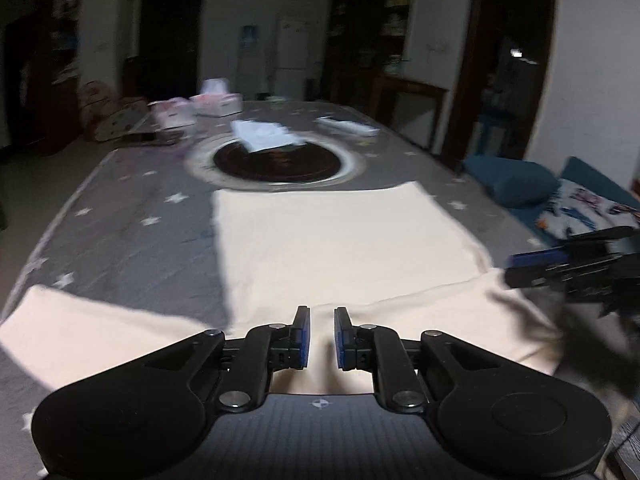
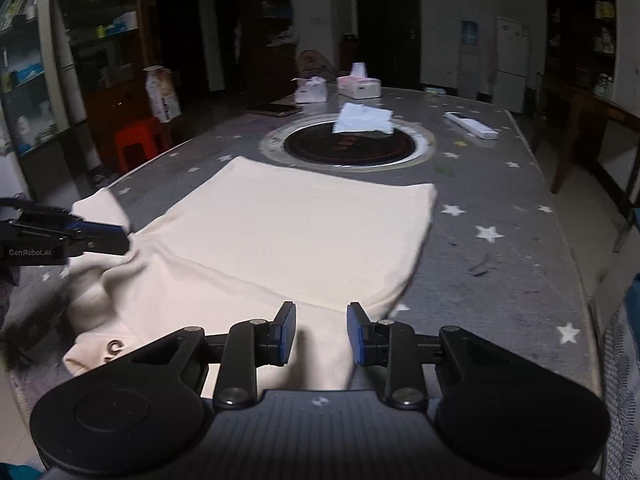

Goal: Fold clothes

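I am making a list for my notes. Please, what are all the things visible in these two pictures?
garment: 1, cream, spread on near table
table: 1, grey with white stars
burner: 1, dark, round, mid table
paper: 1, white, on burner's far edge
tissue boxes: 2, pink-white, far end
remote: 1, white, far right
stool: 1, red, left of table
fridge: 1, white, back wall
left gripper: open, over garment
right gripper: open, over garment

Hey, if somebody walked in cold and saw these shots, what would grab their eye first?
The cream garment spread flat across the near end of the star-patterned grey table. Behind it, the dark round hotplate set in the table's middle, with a white cloth on its far rim. Both the left gripper and right gripper hover open over the garment's near edge.
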Available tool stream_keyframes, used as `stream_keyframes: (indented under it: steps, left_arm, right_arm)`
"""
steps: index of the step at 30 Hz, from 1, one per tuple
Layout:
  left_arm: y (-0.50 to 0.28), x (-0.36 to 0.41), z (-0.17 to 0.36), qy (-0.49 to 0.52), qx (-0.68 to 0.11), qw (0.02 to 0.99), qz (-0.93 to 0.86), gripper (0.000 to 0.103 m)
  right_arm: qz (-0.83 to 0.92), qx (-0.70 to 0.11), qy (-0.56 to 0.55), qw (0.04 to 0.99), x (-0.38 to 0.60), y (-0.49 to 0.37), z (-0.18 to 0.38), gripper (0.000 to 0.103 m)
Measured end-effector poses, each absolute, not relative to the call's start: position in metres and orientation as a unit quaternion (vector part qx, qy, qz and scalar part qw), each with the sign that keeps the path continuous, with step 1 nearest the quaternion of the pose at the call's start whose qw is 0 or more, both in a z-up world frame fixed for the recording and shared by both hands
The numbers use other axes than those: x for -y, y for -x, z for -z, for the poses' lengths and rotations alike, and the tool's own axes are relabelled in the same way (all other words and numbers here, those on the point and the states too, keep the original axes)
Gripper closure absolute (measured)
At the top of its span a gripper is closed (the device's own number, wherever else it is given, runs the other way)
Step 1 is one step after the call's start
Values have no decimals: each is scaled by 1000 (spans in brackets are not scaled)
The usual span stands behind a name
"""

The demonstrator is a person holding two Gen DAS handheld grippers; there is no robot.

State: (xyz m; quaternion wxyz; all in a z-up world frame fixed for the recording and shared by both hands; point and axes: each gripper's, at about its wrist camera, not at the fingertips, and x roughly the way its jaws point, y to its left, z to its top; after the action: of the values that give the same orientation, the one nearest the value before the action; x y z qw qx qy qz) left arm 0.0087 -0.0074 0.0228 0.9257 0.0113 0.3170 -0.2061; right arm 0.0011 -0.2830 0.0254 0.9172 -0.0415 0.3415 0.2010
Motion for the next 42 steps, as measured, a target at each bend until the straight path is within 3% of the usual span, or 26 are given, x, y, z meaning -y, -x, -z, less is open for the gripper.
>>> stream_keyframes:
  steps: [10,24,37,42]
  left_arm:
    - [-42,23,2,18,-354,914,194,90]
    - [4,21,3,-5,-342,913,221,86]
    - [24,-5,-4,36,-338,918,203,83]
    - [30,-22,-10,50,-329,927,176,72]
  right_arm:
    - [-203,-349,43,914,272,-9,-13,76]
    - [-215,-340,80,912,264,43,-10,69]
    - [-223,-336,104,909,259,56,-14,63]
    - [-276,-336,97,895,231,35,-26,65]
